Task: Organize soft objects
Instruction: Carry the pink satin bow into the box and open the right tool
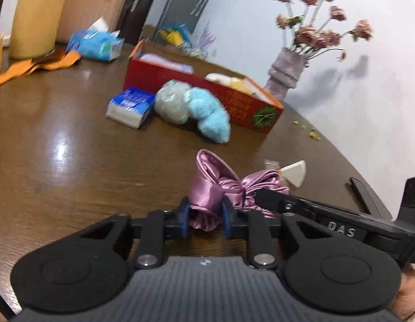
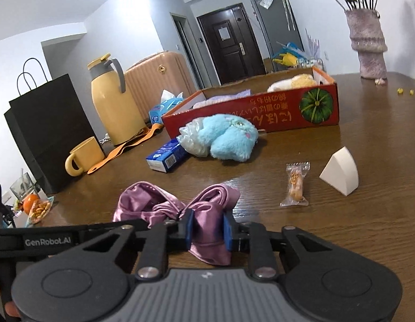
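Observation:
A pink satin cloth [image 1: 221, 185] lies bunched on the brown table, held at both ends. My left gripper [image 1: 204, 214] is shut on its left fold. My right gripper [image 2: 207, 230] is shut on the other fold of the pink satin cloth [image 2: 207, 214]; its black finger [image 1: 271, 200] shows in the left wrist view. A blue plush toy [image 2: 229, 139] and a bagged pale ball [image 2: 191, 136] lie in front of the red cardboard box [image 2: 261, 112], which holds a yellow plush [image 2: 301, 80] and a lilac cloth [image 2: 223, 98].
A blue tissue pack [image 2: 167, 157], a wrapped snack [image 2: 294, 185] and a white wedge [image 2: 340, 174] lie on the table. A yellow mug [image 2: 84, 155], yellow jug [image 2: 113, 99], orange strap [image 2: 127, 145], black bag [image 2: 46, 126] stand left. A flower vase [image 2: 368, 43] stands far right.

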